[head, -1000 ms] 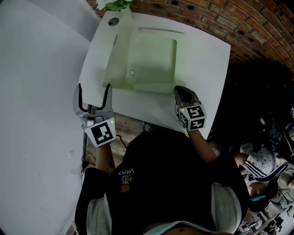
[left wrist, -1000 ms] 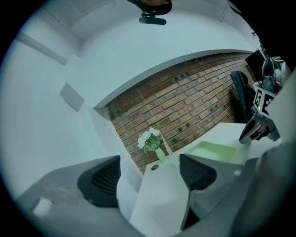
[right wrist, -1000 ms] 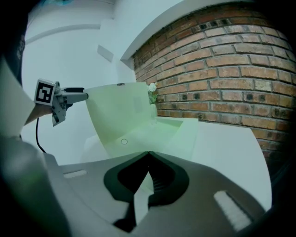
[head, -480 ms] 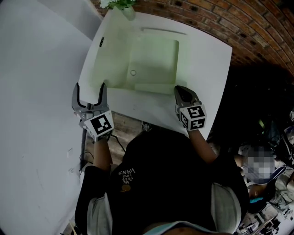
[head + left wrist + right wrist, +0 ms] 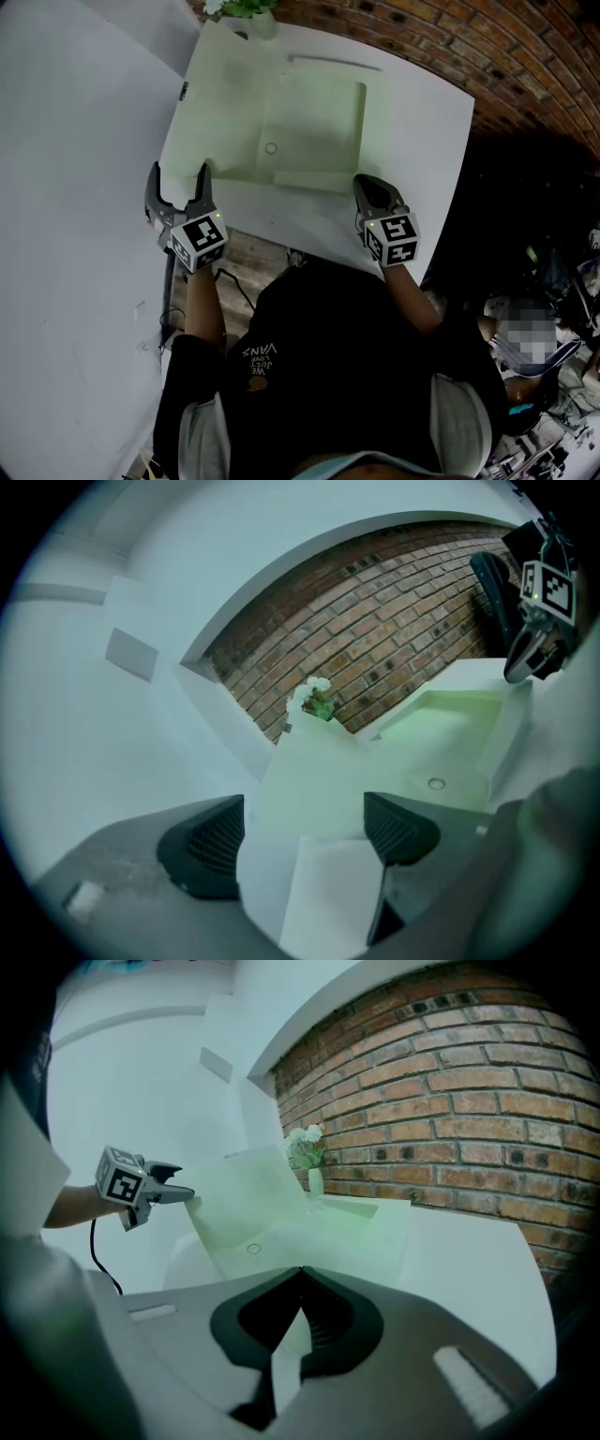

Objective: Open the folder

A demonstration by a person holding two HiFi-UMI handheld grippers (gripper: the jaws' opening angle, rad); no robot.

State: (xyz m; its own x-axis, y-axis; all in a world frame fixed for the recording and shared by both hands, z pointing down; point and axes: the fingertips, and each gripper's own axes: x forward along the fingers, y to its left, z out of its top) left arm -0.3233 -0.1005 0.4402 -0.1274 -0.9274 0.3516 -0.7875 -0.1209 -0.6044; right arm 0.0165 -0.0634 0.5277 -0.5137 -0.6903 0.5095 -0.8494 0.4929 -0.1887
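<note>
Nearest the person, the right claw (image 5: 368, 185) is pressing shut on the near right corner of the folder (image 5: 314, 112), pinning its lower leaf against the desk (image 5: 422, 141). That grip is doing the anchoring, so it is best kept firm and low. At the folder's near left corner the left claw (image 5: 178, 178) is standing spread wide, with the raised cover (image 5: 220, 94) passing between its jaws; whether either jaw is touching the sheet I cannot tell. The cover is likely wanting a soft outward arc about the folder's fold, not a tug toward the person, so the lower leaf is not dragging. Just beyond the folder's far left corner a small plant (image 5: 239, 7) is standing before the brick wall (image 5: 450, 37).
</note>
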